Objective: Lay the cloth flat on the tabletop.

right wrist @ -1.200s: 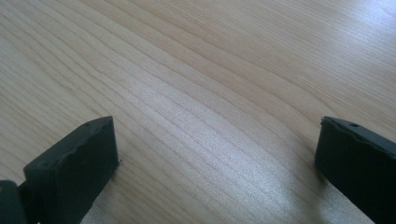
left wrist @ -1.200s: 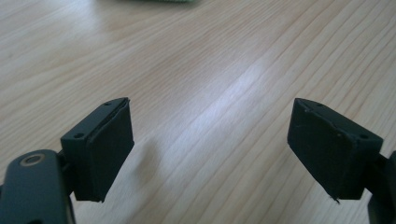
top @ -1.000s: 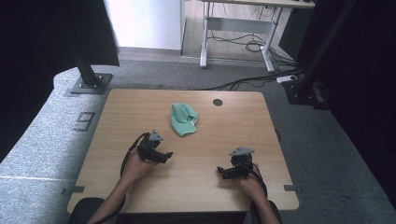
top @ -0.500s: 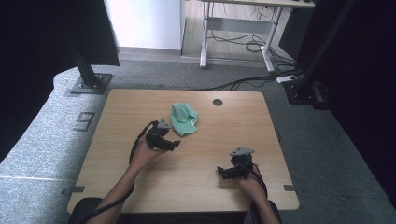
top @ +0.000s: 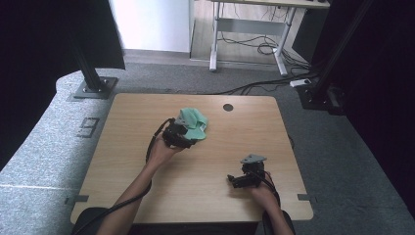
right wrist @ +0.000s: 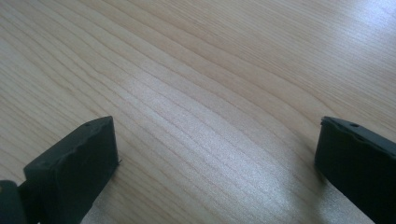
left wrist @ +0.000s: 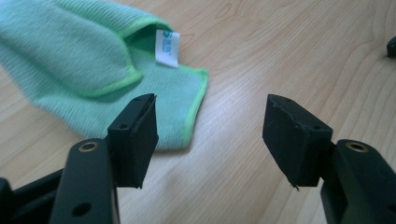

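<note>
A crumpled green cloth with a white label lies on the wooden table toward the back middle. My left gripper sits at the cloth's near edge. In the left gripper view the cloth spreads just beyond my left gripper, whose jaws have just been closing; they stand apart with only the cloth's hem corner near the left pad and nothing pinched. My right gripper rests low at the front right, open. In the right gripper view my right gripper holds its pads wide over bare wood.
A round cable hole is in the table's back edge. Grey carpet surrounds the table, with black frame posts at the back left and right. A desk frame and cables stand farther back.
My left hand has travelled from the front left of the table up and right to the cloth's near edge, and its jaws have narrowed. The right hand has stayed put.
</note>
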Motion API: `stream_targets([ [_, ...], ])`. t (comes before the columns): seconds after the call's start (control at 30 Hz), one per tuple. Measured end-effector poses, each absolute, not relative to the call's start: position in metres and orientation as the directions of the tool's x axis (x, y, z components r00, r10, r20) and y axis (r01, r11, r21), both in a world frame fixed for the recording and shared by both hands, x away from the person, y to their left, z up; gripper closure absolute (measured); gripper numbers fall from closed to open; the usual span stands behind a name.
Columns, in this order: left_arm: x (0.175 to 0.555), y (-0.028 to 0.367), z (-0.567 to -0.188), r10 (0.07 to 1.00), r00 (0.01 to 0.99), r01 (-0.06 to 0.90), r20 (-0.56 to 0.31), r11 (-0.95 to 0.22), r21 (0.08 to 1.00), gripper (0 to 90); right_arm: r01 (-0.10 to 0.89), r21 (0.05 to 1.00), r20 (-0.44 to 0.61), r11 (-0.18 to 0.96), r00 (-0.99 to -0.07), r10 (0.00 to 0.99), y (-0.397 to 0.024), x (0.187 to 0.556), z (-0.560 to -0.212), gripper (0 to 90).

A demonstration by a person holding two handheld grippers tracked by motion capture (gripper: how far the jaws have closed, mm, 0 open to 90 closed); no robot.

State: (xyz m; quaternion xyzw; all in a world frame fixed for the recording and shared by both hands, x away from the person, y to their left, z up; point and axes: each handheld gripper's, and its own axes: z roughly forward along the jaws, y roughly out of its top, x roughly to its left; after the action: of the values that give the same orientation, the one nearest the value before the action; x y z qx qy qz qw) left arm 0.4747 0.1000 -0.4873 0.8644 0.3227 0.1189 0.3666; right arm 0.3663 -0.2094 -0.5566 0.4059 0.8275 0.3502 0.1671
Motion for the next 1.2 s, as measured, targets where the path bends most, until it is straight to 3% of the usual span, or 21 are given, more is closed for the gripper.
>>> stream_targets([
  [0.57,0.506,0.061,-0.500,0.630,0.776,0.461,-0.014,-0.552,0.695,57.5,0.553,0.716,0.007,0.426,-0.616,0.788,-0.209,0.366,-0.557,0.0],
  [1.03,0.516,0.059,-0.534,0.647,0.762,0.496,0.020,-0.603,0.624,55.8,0.554,0.715,0.008,0.425,-0.615,0.789,-0.209,0.366,-0.557,0.0],
  [1.2,0.515,0.059,-0.534,0.654,0.756,0.497,0.020,-0.595,0.632,69.1,0.555,0.715,0.008,0.425,-0.615,0.789,-0.209,0.366,-0.557,0.0],
])
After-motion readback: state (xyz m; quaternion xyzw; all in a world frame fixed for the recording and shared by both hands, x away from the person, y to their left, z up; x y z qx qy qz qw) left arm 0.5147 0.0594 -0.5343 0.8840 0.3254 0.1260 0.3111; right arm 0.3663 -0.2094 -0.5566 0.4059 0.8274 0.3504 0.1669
